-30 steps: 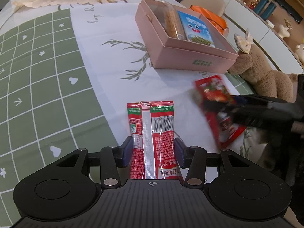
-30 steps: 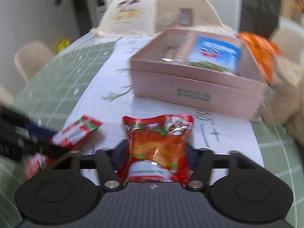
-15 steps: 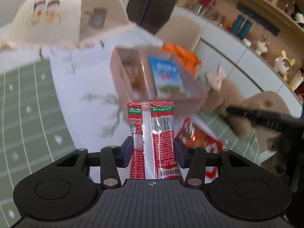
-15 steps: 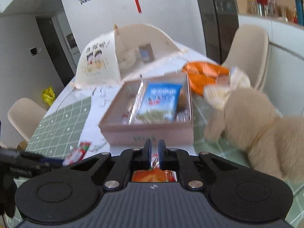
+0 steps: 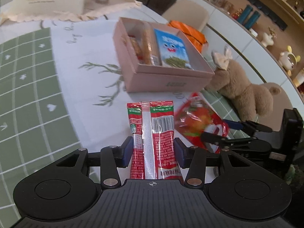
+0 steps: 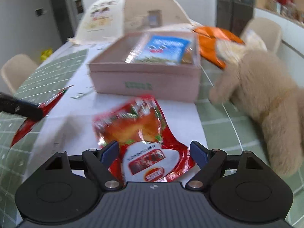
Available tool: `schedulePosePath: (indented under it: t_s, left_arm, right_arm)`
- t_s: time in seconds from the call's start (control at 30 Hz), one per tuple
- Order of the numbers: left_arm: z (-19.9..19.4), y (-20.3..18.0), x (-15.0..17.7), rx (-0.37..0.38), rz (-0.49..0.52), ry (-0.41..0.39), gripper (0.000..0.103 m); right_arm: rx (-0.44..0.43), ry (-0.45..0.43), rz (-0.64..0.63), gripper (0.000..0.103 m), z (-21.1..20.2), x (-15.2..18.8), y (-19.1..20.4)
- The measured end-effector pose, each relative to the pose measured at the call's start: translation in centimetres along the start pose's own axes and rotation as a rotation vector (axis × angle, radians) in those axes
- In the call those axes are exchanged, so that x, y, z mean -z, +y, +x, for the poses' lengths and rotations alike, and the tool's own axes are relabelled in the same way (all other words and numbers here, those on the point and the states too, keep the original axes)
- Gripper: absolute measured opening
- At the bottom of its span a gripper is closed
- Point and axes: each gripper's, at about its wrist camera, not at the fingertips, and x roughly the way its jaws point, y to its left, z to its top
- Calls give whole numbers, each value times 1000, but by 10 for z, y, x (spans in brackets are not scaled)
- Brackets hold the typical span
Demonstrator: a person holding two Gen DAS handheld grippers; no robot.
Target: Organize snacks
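Observation:
My left gripper (image 5: 153,149) is shut on a long red snack packet (image 5: 152,131) with a barcode, held above the table short of the pink box (image 5: 167,81). The box holds a blue packet (image 5: 172,50) and some biscuit packs. My right gripper (image 6: 153,152) is open, its fingers either side of a red chip bag (image 6: 136,131) that lies on the table in front of the pink box (image 6: 144,79). The right gripper also shows in the left wrist view (image 5: 235,131), and the left one at the left edge of the right wrist view (image 6: 20,108).
A brown plush toy (image 6: 266,98) sits right of the box, close to the right gripper. An orange bag (image 6: 214,38) lies behind the box. A mesh food cover (image 6: 133,15) stands at the table's far end. The green-and-white tablecloth (image 5: 28,79) spreads to the left.
The right gripper, shut and raised half a second ago, has opened and come down around the red chip bag. The left gripper keeps its red packet and has swung back toward the box.

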Motion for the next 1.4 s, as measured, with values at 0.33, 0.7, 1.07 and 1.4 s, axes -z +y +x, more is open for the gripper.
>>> schedulePosePath:
  t_s: [0.33, 0.7, 1.07, 1.4]
  left_arm:
    - [60, -31, -7, 1, 116, 110, 51]
    - [51, -14, -15, -19, 87, 85, 51]
    - [42, -8, -14, -1, 63, 53, 51]
    - [-55, -85, -107, 0, 342, -351, 43]
  right_arm:
    - [-49, -23, 104, 83, -11, 10, -7]
    - [-410, -62, 256, 42, -23, -18, 1]
    - [-462, 66, 413, 29, 52, -31, -2]
    - [-545, -311, 254, 8, -76, -125, 12]
